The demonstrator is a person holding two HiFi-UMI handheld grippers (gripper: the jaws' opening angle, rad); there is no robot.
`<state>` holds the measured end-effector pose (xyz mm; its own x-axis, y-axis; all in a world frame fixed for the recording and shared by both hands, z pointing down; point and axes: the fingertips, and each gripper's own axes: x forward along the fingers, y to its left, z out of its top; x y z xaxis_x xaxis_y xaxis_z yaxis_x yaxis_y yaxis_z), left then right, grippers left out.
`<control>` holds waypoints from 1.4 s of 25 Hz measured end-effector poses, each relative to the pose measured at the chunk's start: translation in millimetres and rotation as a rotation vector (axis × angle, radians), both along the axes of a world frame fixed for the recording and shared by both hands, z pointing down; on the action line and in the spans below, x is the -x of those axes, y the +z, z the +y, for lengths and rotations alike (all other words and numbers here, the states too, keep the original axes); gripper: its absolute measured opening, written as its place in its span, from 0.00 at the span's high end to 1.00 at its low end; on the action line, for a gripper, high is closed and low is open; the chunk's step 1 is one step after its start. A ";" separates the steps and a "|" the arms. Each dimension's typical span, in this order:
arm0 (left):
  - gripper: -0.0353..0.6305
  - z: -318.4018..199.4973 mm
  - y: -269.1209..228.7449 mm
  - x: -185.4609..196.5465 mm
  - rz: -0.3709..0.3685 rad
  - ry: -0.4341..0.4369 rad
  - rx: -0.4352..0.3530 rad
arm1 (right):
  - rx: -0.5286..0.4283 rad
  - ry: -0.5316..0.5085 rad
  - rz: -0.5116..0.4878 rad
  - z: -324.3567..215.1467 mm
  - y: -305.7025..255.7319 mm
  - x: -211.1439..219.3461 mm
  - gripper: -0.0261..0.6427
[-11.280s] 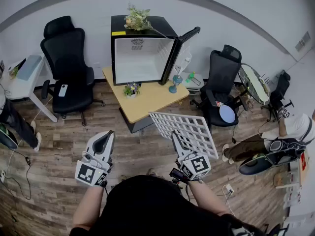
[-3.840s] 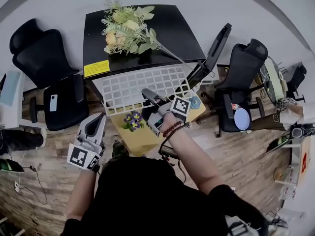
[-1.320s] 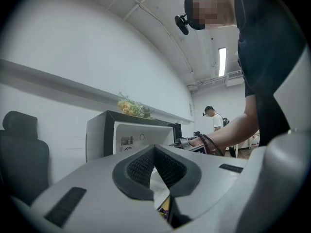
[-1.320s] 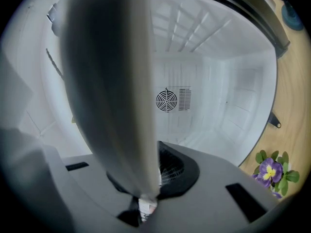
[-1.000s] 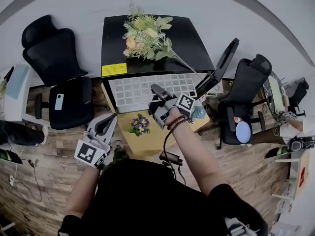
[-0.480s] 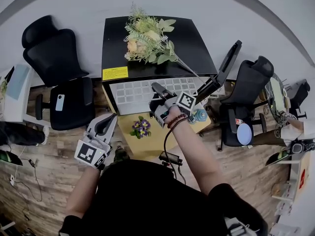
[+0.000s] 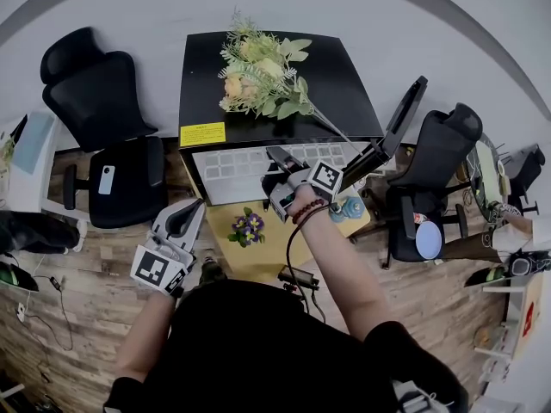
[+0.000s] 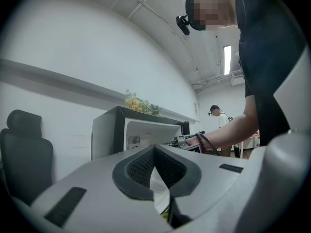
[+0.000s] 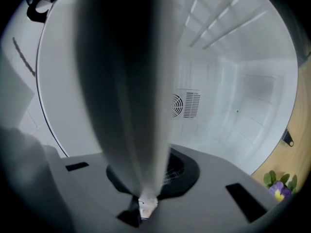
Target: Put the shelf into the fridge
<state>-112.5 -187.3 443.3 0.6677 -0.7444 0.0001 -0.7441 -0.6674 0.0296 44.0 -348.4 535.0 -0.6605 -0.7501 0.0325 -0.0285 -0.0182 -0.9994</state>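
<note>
Shelf (image 7: pixel 231 167) edge in R tongs (image 7: pixel 275 158), partway inside fridge (image 7: pixel 340 101)

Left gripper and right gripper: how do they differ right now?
The right gripper is shut on the shelf; the left gripper is shut on nothing. The right gripper reaches to the fridge opening; the left gripper hangs back beside the person. Both have closed jaws.

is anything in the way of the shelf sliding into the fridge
Nothing visible. The shelf, clamped in the right gripper, is partway into the open fridge; the door stands aside and the cavity behind looks bare.
</note>
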 end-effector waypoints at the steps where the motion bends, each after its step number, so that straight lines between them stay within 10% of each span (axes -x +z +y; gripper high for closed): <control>1: 0.92 -1.3 -0.2 -0.4 0.000 -0.001 0.000 | -0.001 0.000 0.003 -2.0 0.1 0.4 0.90; 35: 0.92 -1.9 0.1 2.5 0.008 0.013 0.030 | -0.055 0.010 0.031 -34.6 -2.8 4.2 0.89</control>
